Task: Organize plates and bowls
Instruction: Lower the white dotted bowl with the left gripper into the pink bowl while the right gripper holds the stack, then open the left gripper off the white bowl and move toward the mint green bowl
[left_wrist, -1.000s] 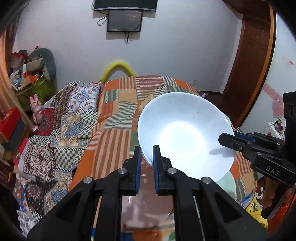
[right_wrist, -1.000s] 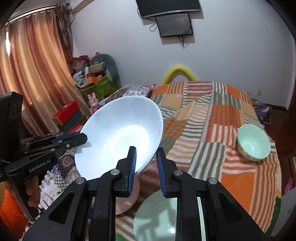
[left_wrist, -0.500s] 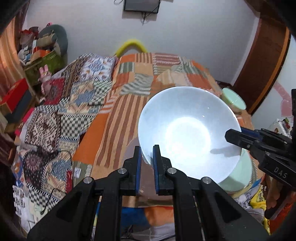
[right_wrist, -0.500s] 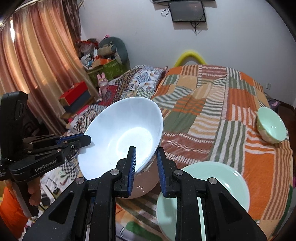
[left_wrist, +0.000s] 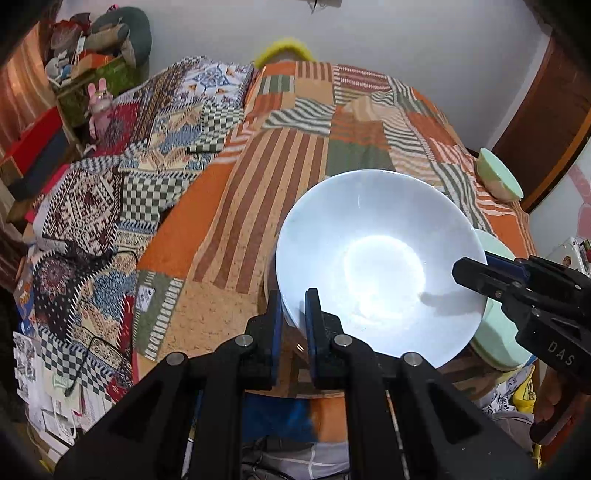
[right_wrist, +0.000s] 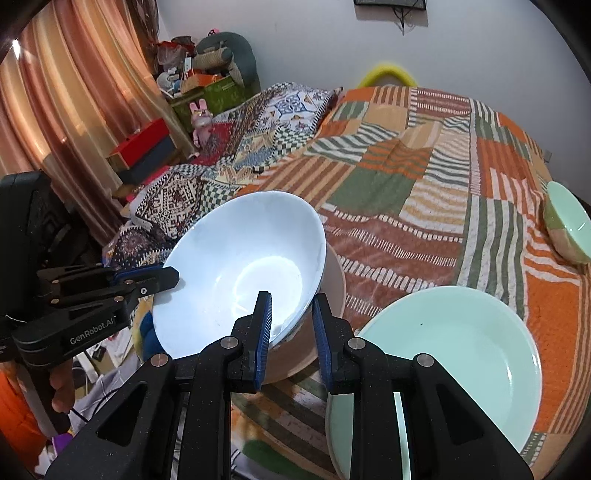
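Observation:
A large white bowl (left_wrist: 380, 266) (right_wrist: 240, 269) hangs tilted over the near end of the bed, held by both grippers. My left gripper (left_wrist: 293, 317) is shut on its near rim; in the right wrist view the left gripper (right_wrist: 170, 275) pinches the bowl's left edge. My right gripper (right_wrist: 291, 321) is shut on the opposite rim, and the left wrist view shows this right gripper (left_wrist: 469, 273) at the bowl's right side. Directly beneath the bowl lies a pinkish-beige dish (right_wrist: 334, 284), mostly hidden. A mint green plate (right_wrist: 461, 347) (left_wrist: 495, 332) lies beside it.
A small green bowl (right_wrist: 569, 229) (left_wrist: 498, 179) rests near the bed's right edge. The orange striped patchwork cover (left_wrist: 258, 206) spans the bed, with a checked quilt (left_wrist: 110, 192) to the left. Boxes and toys (right_wrist: 207, 85) stand by the curtain. A hand (right_wrist: 61, 387) holds the left gripper's grip.
Both grippers have come down with the white bowl toward the bed's near end. The beige dish and green plate beneath have come closer. Both grips are unchanged.

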